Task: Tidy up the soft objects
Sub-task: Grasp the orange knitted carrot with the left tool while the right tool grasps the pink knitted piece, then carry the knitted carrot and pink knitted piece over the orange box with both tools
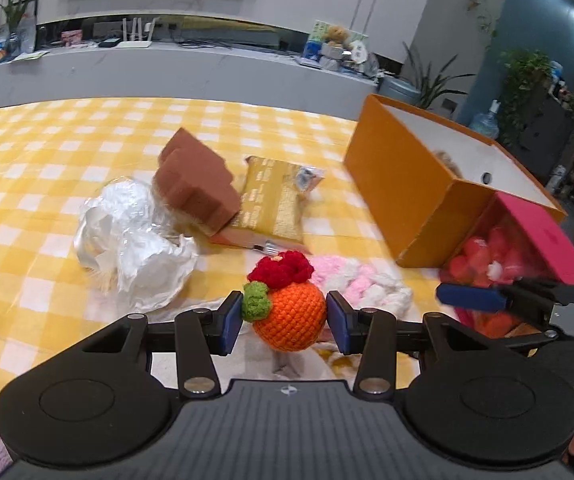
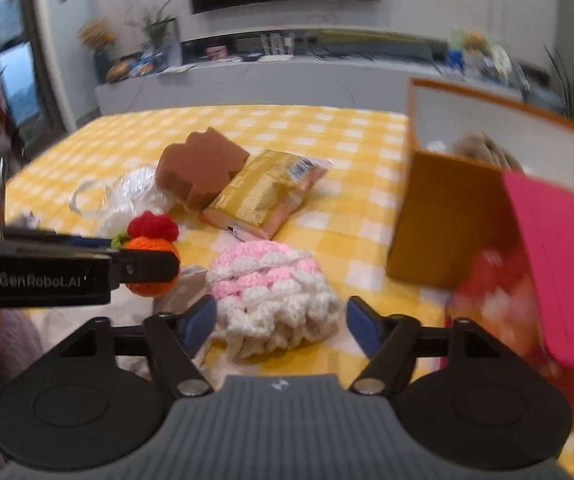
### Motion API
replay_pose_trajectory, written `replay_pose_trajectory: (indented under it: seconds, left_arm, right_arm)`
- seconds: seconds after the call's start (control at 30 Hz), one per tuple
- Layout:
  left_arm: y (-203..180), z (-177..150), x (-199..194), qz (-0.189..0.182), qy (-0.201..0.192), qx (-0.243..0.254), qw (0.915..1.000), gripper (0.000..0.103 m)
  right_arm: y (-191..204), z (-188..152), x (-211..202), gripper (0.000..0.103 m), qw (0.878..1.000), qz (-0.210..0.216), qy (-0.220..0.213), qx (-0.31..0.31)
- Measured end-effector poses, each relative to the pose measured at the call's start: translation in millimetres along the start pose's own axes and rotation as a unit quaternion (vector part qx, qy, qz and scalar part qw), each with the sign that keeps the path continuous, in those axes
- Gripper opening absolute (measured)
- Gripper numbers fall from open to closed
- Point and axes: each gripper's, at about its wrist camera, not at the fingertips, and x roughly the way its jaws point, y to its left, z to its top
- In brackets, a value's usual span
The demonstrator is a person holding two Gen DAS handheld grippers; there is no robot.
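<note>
An orange crocheted ball [image 1: 291,318] with a red flower and green leaf sits between the pads of my left gripper [image 1: 285,322]; the pads flank it closely, and I cannot tell if they press it. It also shows in the right wrist view [image 2: 149,258]. A pink and white crocheted piece [image 2: 275,296] lies on the checked cloth between the wide-open fingers of my right gripper [image 2: 281,326], untouched. It also shows in the left wrist view [image 1: 363,284]. An open orange box [image 1: 419,188] stands at the right with something furry inside.
A brown sponge [image 1: 195,184] leans on a gold snack packet [image 1: 271,200] mid-table. Crumpled white plastic [image 1: 135,232] lies left of them. A pink box [image 1: 543,236] with red and pink soft items stands in front of the orange box.
</note>
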Motion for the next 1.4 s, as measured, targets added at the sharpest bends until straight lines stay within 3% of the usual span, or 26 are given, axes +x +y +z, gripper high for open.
replay_pose_trajectory:
  seconds: [0.17,0.37,0.83,0.97,1.4]
  left_arm:
    - [6.0,-1.8,4.8,-0.002,0.009,-0.01,0.9999,0.051]
    - [8.3,-2.8,6.3,-0.01,0.012,-0.017,0.9997,0.051]
    - [6.6,-3.7,14.3,-0.011,0.028,-0.017,0.9994,0.051]
    - [3.8,-4.7,13.7,-0.013,0.023,-0.01,0.9996,0.051]
    - [1.0,-4.5,-26.8,-0.015,-0.046,-0.025,0.9985,0.051]
  right_arm:
    - [5.7,6.6,23.1,0.088,0.997,0.004,0.001,-0.079]
    - [-2.4,11.2,51.0,0.088,0.997,0.033,0.027,-0.067]
    - [11.9,6.7,47.9,0.048,0.995,0.014,0.03,-0.099]
    - [18.3,11.3,40.4,0.029,0.994,0.01,0.026,-0.11]
    - [16.4,34.6,-32.5,0.029,0.993,0.009,-0.023,-0.113]
